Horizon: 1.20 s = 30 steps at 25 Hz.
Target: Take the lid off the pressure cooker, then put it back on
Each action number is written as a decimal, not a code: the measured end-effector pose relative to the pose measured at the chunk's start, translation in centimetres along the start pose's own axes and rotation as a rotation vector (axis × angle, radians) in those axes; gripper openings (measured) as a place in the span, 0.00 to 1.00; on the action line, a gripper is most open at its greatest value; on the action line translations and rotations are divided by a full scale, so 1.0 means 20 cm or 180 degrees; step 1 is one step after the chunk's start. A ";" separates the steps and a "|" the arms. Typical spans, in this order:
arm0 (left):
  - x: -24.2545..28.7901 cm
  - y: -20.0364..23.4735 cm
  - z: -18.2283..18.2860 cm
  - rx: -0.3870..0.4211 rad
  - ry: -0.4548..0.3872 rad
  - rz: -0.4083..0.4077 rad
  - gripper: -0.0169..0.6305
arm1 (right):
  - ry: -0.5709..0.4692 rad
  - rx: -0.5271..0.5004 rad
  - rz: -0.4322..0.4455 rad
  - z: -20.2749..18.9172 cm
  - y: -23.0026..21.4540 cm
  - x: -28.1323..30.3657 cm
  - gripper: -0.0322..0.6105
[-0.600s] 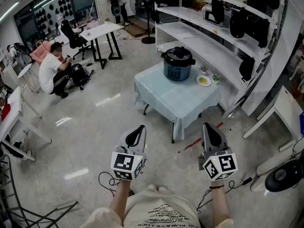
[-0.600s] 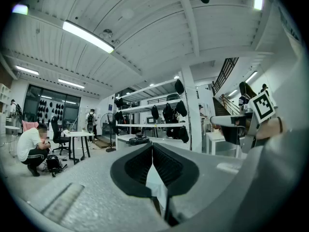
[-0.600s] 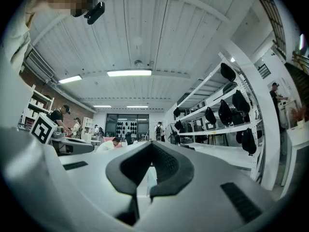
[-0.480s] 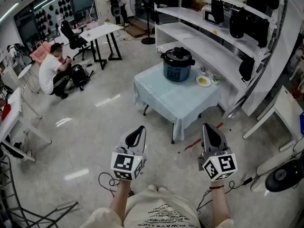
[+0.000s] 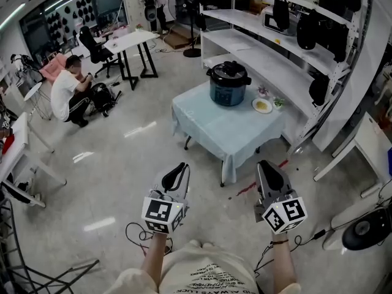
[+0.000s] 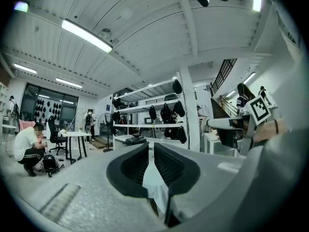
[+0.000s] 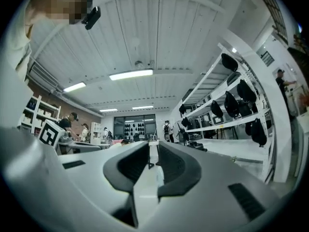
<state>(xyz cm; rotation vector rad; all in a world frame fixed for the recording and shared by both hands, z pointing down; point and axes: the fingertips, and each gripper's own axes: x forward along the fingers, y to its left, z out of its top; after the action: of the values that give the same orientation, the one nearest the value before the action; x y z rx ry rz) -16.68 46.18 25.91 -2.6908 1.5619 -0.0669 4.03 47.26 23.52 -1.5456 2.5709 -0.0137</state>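
Dark blue on its body and black on top, the pressure cooker [image 5: 229,84] stands at the far end of the bench [image 5: 226,130], which is draped in a pale blue-green cloth. The lid [image 5: 229,71] is seated on the pot. It is black and domed, with a raised knob at its centre, and black handles project at the sides of the pot. Just to the right of the cooker a small plate [image 5: 262,104] holds something yellowish. White shelving [image 5: 269,60] runs along the far right, behind the bench.

Both tools are held over the floor at the near side of the scene, well apart from the bench and the cooker. The left tongs [image 5: 176,175] have their jaws brought together, with only a thin slit between the ribbed black pads and nothing gripped. The right tongs [image 5: 269,171] are likewise closed and empty. Each points roughly level toward the far side of the room.
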 end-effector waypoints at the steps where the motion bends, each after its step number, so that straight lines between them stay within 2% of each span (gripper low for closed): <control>1: 0.01 0.00 -0.01 -0.0006 0.0002 0.0001 0.07 | -0.0021 0.0067 0.0041 0.00 -0.01 0.00 0.18; 2: 0.01 -0.01 -0.01 -0.0022 -0.0005 0.0005 0.07 | -0.0032 0.0104 0.0065 -0.01 -0.02 0.00 0.28; 3: 0.02 0.00 -0.01 -0.0051 -0.0025 0.0013 0.10 | -0.0034 0.0098 0.0081 -0.02 -0.03 0.01 0.28; 5: 0.04 0.01 -0.02 -0.0132 -0.0082 0.0039 0.26 | -0.0015 0.0050 0.0097 -0.04 -0.04 0.03 0.30; 6: 0.04 0.01 -0.02 -0.0167 -0.0100 0.0052 0.32 | -0.0005 0.0051 0.0096 -0.05 -0.05 0.04 0.34; 8: 0.06 0.02 -0.04 -0.0189 -0.0093 0.0066 0.39 | -0.0003 0.0080 0.0081 -0.06 -0.07 0.05 0.45; 11: 0.08 0.02 -0.07 -0.0190 -0.0048 0.0097 0.46 | 0.0016 0.0091 0.0081 -0.08 -0.09 0.07 0.50; 17: 0.12 0.06 -0.07 -0.0251 -0.0058 0.0192 0.46 | 0.0013 0.0074 0.0099 -0.10 -0.13 0.11 0.51; 20: 0.16 0.06 -0.09 -0.0104 0.0040 0.0177 0.46 | 0.0041 0.0066 0.0123 -0.11 -0.16 0.15 0.51; 23: 0.21 0.06 -0.12 0.0004 0.0117 0.0140 0.46 | 0.0079 0.0084 0.0104 -0.13 -0.18 0.18 0.51; 30: 0.42 0.15 -0.14 -0.0018 0.0132 -0.0029 0.46 | 0.0114 0.0093 0.0051 -0.19 -0.25 0.35 0.51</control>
<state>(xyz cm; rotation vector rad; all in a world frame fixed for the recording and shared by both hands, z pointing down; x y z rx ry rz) -15.29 37.49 28.81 -2.7185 1.5631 -0.1194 4.68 38.44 26.82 -1.5284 2.5983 -0.0776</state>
